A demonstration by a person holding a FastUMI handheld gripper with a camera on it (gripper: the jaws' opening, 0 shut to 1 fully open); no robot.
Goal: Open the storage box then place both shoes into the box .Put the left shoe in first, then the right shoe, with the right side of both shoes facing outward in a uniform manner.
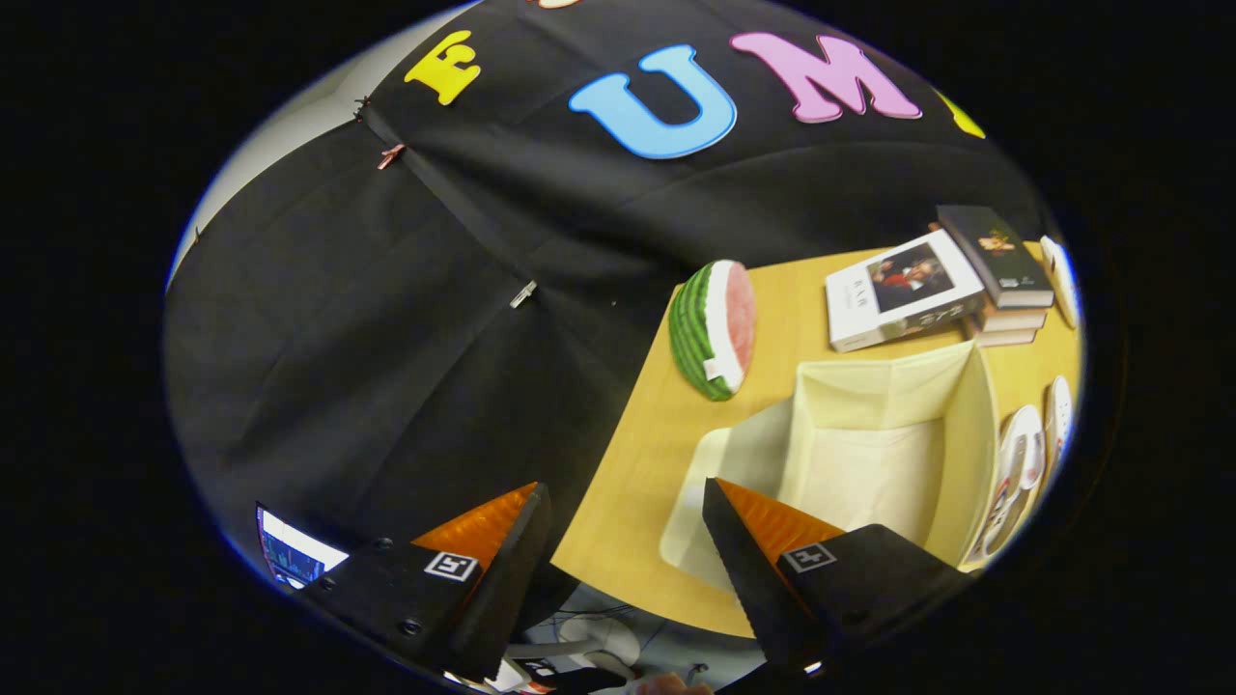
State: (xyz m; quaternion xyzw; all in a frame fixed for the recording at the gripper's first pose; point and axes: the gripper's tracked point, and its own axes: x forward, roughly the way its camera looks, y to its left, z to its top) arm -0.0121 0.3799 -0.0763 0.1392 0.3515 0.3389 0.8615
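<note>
Box: The storage box (874, 454) sat on the wooden table (637, 454), at about 2 o'clock from your fingers. Its top was open, and a flap (700, 502) lay flat on the table toward you.
Inside the box: It looked empty. You could see the pale floor and walls, with no shoe in there.
Shoes: What lay past the box at 3 o'clock were pale, rounded things (1024, 463). They may have been the shoes, but you could not tell for sure.
Gripper: Your gripper (628, 512) was wide open and held nothing. One finger hung over the table edge and the other over the box's near flap.
Done: Opening the box looked finished.
Left to do: Both shoes were not yet in. The left shoe had to go first, then the right, both facing the same way.
Other things: A watermelon slice (715, 328) and a stack of books (927, 285) sat beyond the box, at 12 to 1 o'clock.
</note>
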